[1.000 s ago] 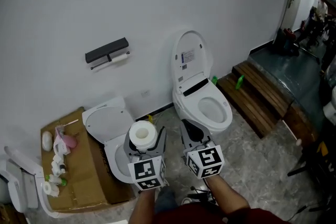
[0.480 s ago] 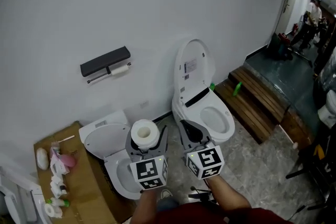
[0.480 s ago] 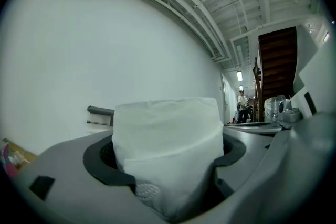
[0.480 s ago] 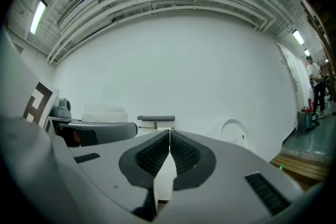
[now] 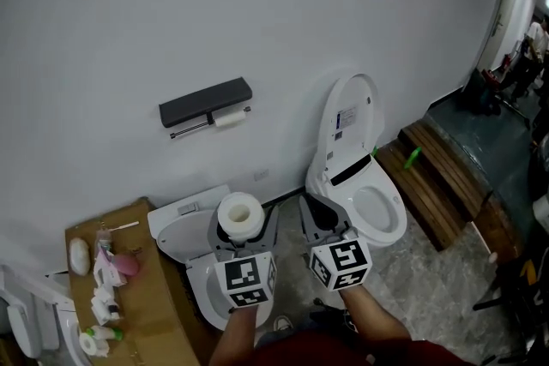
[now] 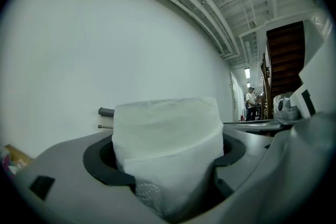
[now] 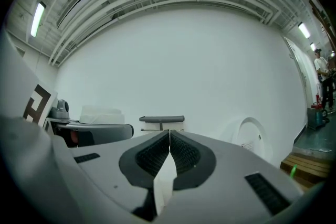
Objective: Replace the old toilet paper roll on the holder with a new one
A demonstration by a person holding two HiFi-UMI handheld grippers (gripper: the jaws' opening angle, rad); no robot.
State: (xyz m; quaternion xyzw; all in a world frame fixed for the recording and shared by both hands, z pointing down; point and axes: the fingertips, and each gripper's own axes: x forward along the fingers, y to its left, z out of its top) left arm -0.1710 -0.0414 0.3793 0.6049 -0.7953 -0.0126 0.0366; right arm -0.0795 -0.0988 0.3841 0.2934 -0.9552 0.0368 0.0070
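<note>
A full white roll (image 5: 239, 214) is held upright between the widely spread jaws of the left gripper (image 5: 244, 229), near the person and above the open toilet (image 5: 184, 227) on the left. The right gripper (image 5: 320, 214), just beside it, is seen with its jaws pressed together and nothing gripped. On the far wall, a nearly spent roll (image 5: 229, 117) is hung under the dark holder (image 5: 206, 103).
</note>
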